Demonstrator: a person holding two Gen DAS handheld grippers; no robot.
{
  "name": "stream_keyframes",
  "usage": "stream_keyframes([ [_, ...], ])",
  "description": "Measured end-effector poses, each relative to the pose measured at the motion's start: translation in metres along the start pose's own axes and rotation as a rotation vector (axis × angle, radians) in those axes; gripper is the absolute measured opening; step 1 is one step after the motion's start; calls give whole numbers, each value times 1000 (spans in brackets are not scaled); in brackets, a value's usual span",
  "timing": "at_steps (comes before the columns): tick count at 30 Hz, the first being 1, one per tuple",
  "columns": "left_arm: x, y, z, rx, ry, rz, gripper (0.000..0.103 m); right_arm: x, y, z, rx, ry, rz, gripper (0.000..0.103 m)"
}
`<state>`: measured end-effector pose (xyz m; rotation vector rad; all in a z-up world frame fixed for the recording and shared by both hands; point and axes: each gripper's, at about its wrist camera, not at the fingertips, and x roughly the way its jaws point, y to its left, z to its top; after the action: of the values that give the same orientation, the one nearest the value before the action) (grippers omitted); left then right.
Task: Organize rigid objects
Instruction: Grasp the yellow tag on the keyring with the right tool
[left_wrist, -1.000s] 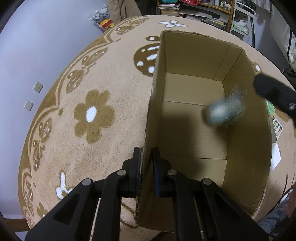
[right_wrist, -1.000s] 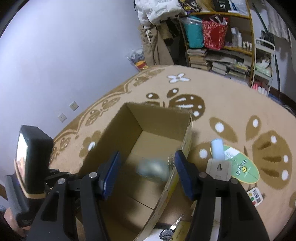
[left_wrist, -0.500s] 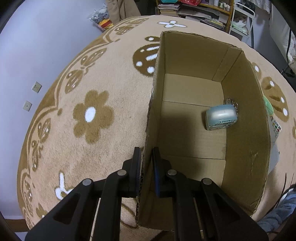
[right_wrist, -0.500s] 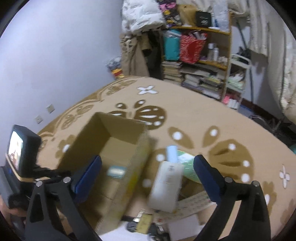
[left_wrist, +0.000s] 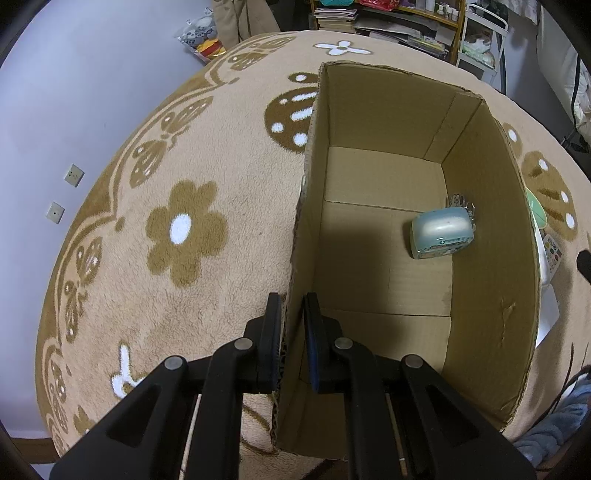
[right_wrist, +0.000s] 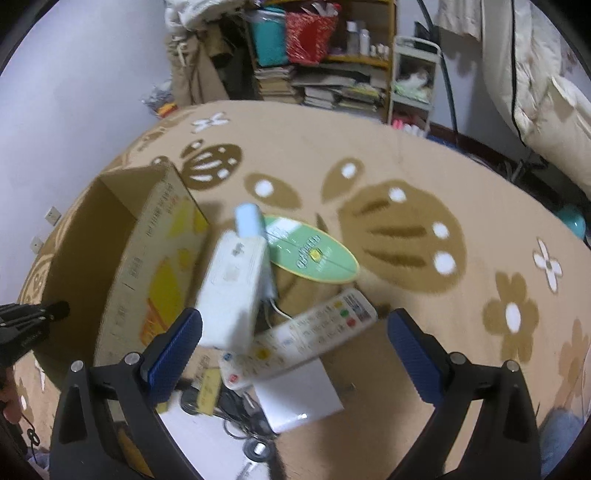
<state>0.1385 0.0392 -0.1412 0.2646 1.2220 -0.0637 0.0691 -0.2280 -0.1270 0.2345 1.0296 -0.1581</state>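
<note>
A tan carpet with brown flower and butterfly patterns (right_wrist: 388, 155) carries an open brown cardboard box (right_wrist: 122, 240). Just beside it lie a white rectangular box (right_wrist: 231, 288), a green oval card (right_wrist: 314, 254), a white remote control (right_wrist: 303, 336) and white paper (right_wrist: 295, 398).

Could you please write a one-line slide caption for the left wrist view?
Left gripper clamps the cardboard box wall; a pale blue case lies inside.

The room light was dim and soft, and a dark shadow lay on the floor of the open brown cardboard box (left_wrist: 384, 236). The right wrist view was blurred by motion, mostly on the white rectangular box (right_wrist: 231, 291). Both views curved strongly toward black corners.
</note>
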Motion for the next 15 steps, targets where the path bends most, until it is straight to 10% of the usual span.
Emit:
stream_keyframes([
  [10, 0, 0, 0, 0, 0, 0, 11, 9, 0, -23, 38, 73, 3, 102],
  [15, -1, 0, 0, -3, 0, -4, 11, 14, 13, -28, 16, 124, 82, 70],
])
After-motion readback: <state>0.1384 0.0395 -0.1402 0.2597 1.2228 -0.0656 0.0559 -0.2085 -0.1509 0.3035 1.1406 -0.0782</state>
